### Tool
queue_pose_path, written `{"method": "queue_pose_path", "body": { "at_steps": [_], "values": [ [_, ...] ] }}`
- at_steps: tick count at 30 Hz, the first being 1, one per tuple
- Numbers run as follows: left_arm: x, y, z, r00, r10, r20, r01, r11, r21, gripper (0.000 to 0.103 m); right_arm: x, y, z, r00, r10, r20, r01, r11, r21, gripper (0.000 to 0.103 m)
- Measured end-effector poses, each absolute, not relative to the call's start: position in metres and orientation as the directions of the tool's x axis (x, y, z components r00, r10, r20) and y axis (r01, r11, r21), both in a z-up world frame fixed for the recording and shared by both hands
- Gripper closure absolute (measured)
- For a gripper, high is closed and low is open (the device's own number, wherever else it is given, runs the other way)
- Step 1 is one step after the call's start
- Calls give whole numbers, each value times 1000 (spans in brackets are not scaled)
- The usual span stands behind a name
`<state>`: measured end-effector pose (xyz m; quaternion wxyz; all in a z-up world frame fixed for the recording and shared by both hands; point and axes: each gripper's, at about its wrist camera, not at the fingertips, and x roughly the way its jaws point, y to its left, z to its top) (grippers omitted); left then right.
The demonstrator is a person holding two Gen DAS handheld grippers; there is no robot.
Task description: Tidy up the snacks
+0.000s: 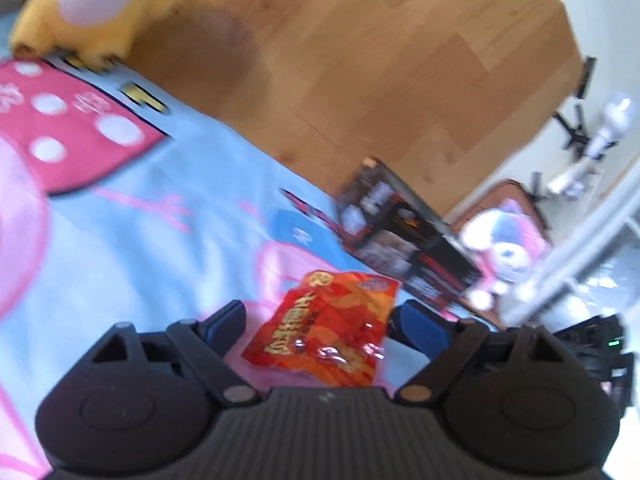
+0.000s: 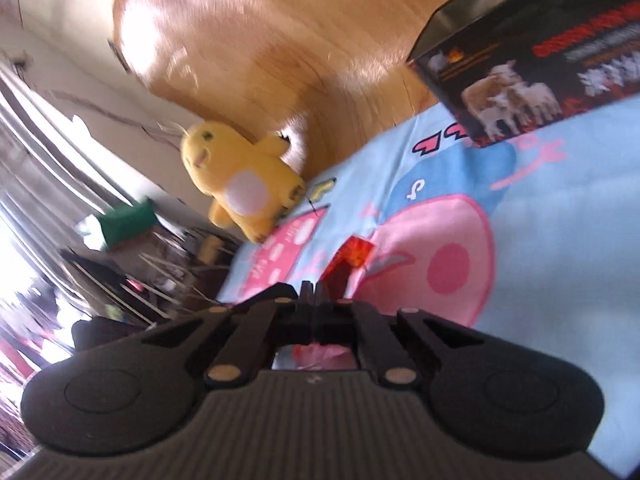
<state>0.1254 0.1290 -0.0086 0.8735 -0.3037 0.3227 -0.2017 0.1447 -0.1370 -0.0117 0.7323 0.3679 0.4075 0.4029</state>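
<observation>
Red snack packet [image 1: 328, 326] lies on the blue cartoon blanket [image 1: 132, 216] between the left gripper's [image 1: 326, 322] wide-apart fingers, no pad pressing it. Ahead to its right stands a dark box [image 1: 404, 236]. The right gripper [image 2: 312, 290] is clamped tight on a red packet's edge [image 2: 352, 254].

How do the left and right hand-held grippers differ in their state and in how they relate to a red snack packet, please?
The left hand-held gripper has its jaws spread wide, while the right hand-held gripper has its jaws shut together. A red snack packet lies flat between the left one's open fingers, apparently ungripped; the right one pinches a red packet edge-on at its tips. Both point over the blue cartoon blanket, with red packets in front of them.
</observation>
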Motion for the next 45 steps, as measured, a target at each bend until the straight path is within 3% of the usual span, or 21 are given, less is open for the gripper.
{"method": "queue_pose_path", "body": {
  "at_steps": [2, 4, 11, 14, 19, 27, 32, 39, 42, 45],
  "values": [
    [122, 120, -6, 692, -584, -424, 200, 720, -665, 23, 142, -148, -14, 352, 890, -289, -263, 391, 882, 100],
    [120, 109, -6, 676, -596, -434, 216, 723, -656, 39, 139, -154, -17, 363, 883, -296, -245, 397, 885, 100],
    [110, 82, -5, 675, -559, -482, 205, 769, -605, 39, 129, -165, -20, 390, 851, -352, -232, 461, 856, 100],
    [109, 67, -5, 652, -579, -489, 234, 767, -597, 39, 128, -171, -20, 421, 823, -381, -215, 498, 840, 95],
    [104, 41, 0, 661, -528, -534, 269, 830, -489, 40, 129, -172, -36, 408, 796, -448, -160, 545, 823, 94],
    [93, 59, 15, 705, -498, -505, 263, 845, -465, 35, 127, -174, -33, 432, 773, -465, -170, 576, 800, 98],
    [100, 97, 20, 739, -466, -486, 201, 842, -500, 34, 128, -176, -36, 427, 776, -464, -147, 566, 811, 94],
    [128, 109, -6, 652, -552, -520, 172, 776, -607, 34, 128, -169, -34, 423, 772, -475, -165, 581, 797, 94],
    [133, 99, -17, 622, -601, -502, 196, 740, -643, 36, 134, -163, -36, 407, 784, -469, -160, 566, 809, 94],
    [132, 94, -16, 629, -584, -512, 195, 757, -624, 47, 137, -158, -34, 419, 776, -471, -168, 576, 800, 90]
  ]
}}
